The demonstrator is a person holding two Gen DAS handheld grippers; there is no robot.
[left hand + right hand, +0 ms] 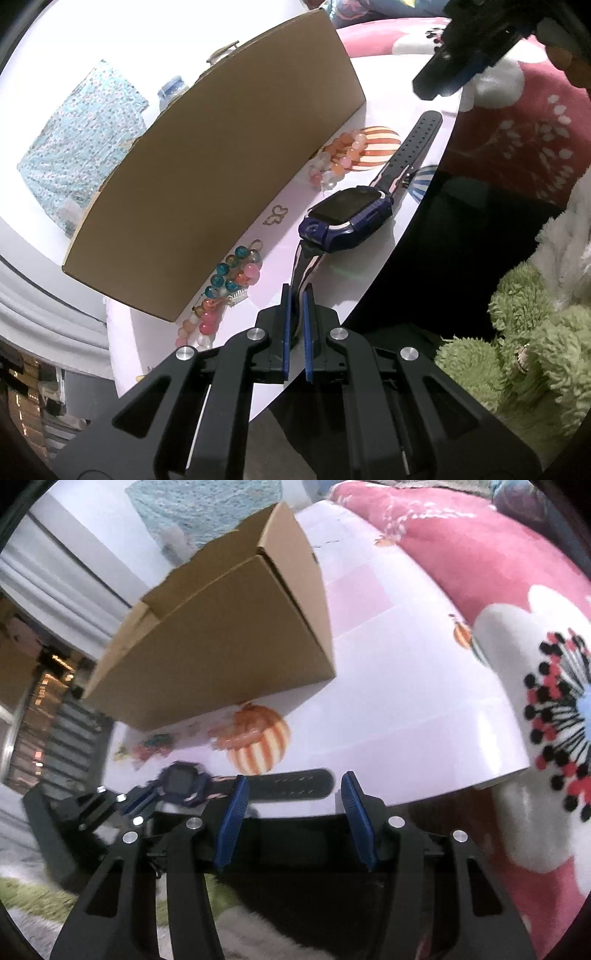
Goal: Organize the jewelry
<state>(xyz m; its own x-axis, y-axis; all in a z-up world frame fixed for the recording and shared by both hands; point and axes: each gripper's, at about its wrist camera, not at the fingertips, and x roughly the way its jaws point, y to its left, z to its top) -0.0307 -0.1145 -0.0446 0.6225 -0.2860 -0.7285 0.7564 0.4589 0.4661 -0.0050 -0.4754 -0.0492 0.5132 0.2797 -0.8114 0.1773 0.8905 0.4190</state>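
A dark blue smartwatch (347, 218) lies on the white table beside a brown cardboard box (221, 166). My left gripper (297, 291) is shut on the watch's near strap. An orange-pink bead bracelet (340, 155) and a blue-pink bead bracelet (232, 277) lie along the box's foot. In the right wrist view my right gripper (294, 779) stands open near the table's edge. The watch's far strap (295, 781) lies across the gap between its fingertips, and the pads are not pressing on it. The watch (181, 779) and the left gripper (125, 801) show at its left.
A pink flowered blanket (461, 554) lies beyond the table's edge (461, 786). Green plush (535, 332) sits lower right in the left wrist view. A teal patterned cloth (81, 140) and a small bottle (171, 90) stand behind the box. An orange striped balloon print (380, 147) marks the tabletop.
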